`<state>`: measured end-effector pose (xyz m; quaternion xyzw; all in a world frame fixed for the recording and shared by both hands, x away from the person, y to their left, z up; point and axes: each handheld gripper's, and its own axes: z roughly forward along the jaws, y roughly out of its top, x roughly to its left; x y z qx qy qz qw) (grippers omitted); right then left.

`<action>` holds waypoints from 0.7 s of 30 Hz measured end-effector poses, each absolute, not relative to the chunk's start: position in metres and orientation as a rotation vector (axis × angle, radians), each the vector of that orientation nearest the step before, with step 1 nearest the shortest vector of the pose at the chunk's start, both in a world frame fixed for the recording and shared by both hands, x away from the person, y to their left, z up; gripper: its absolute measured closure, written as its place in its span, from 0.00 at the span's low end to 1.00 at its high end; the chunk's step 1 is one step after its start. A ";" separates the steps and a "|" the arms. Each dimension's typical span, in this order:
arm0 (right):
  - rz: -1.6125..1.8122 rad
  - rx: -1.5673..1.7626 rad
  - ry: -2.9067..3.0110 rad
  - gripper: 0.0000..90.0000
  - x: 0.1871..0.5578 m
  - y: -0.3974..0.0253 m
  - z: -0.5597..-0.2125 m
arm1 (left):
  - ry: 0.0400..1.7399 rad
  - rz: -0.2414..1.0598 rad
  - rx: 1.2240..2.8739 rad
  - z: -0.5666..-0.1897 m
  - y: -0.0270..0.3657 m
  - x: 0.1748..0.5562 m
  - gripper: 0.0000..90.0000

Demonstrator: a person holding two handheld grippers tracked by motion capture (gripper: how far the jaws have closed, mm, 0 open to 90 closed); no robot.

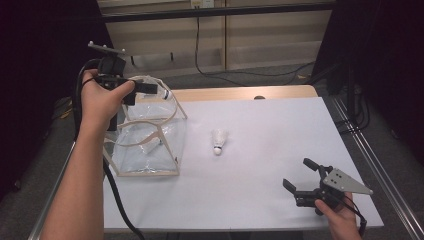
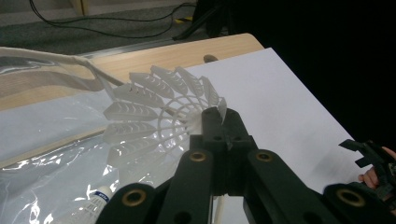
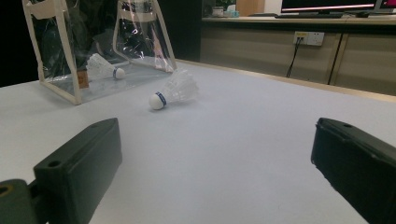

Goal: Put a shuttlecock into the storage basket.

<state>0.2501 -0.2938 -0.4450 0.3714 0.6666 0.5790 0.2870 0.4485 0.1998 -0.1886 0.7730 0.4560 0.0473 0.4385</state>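
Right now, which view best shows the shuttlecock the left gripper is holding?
The left gripper view: the held shuttlecock sits close up, its skirt pinched by the left gripper above the clear bag. The high view shows just its tip past the gripper. In the right gripper view I cannot make it out.

No legible txt/labels anywhere; nothing readable.
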 end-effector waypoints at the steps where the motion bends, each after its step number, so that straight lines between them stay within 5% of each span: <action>1: 1.547 0.993 1.781 0.02 0.250 -0.294 -0.445 | 1.133 0.124 1.924 -0.189 0.201 0.449 1.00; 21: 1.549 0.996 1.781 0.02 0.250 -0.294 -0.445 | 1.175 0.147 1.901 -0.189 0.209 0.454 1.00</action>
